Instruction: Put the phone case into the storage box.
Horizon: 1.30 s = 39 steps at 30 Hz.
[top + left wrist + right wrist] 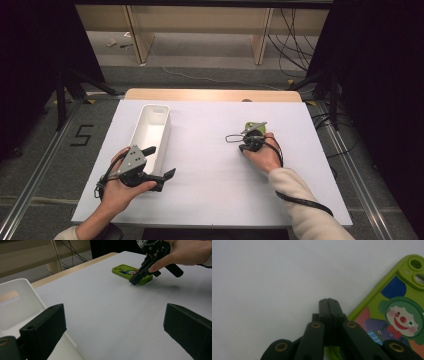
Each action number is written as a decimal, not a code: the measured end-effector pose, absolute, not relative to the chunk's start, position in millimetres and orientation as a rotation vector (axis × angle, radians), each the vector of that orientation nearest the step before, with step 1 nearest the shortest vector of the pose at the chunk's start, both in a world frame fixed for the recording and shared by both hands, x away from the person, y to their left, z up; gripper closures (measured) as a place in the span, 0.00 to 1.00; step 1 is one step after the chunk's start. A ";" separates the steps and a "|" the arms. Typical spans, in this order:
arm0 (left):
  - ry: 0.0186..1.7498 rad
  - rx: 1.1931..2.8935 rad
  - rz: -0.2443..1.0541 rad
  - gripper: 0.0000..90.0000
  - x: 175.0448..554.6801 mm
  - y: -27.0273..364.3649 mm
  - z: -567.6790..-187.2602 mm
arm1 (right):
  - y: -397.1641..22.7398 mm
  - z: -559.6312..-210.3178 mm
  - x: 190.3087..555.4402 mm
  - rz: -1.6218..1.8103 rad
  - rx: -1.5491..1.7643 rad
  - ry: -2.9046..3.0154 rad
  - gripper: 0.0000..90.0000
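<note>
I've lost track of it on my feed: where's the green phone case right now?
The green clown-print phone case lies flat on the white table, right of centre in the high view, directly under the shut right claw, well right of the white plastic bin.

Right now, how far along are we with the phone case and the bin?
Nothing looks done: the bin looks empty. In hand: the right gripper, jaws shut with nothing between them, sits at the edge of the green case, which lies flat on the table. The left gripper waits open by the bin. Left, presumably: grasping the case and binning it.
</note>
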<state>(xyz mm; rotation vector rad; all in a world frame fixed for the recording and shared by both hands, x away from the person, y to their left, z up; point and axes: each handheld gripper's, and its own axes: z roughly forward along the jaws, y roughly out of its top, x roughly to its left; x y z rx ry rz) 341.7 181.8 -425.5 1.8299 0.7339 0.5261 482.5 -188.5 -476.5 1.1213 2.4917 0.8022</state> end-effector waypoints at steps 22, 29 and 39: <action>0.735 1.826 0.525 0.04 341.6 182.2 -425.3 | -198.2 -469.3 481.5 0.706 1.221 2.527 1.00; 0.736 1.827 0.524 0.04 341.7 182.0 -425.5 | -211.8 -467.5 480.9 0.681 1.260 2.520 1.00; 0.738 1.826 0.525 0.04 341.9 182.3 -425.6 | -224.4 -466.2 482.3 0.672 1.301 2.525 1.00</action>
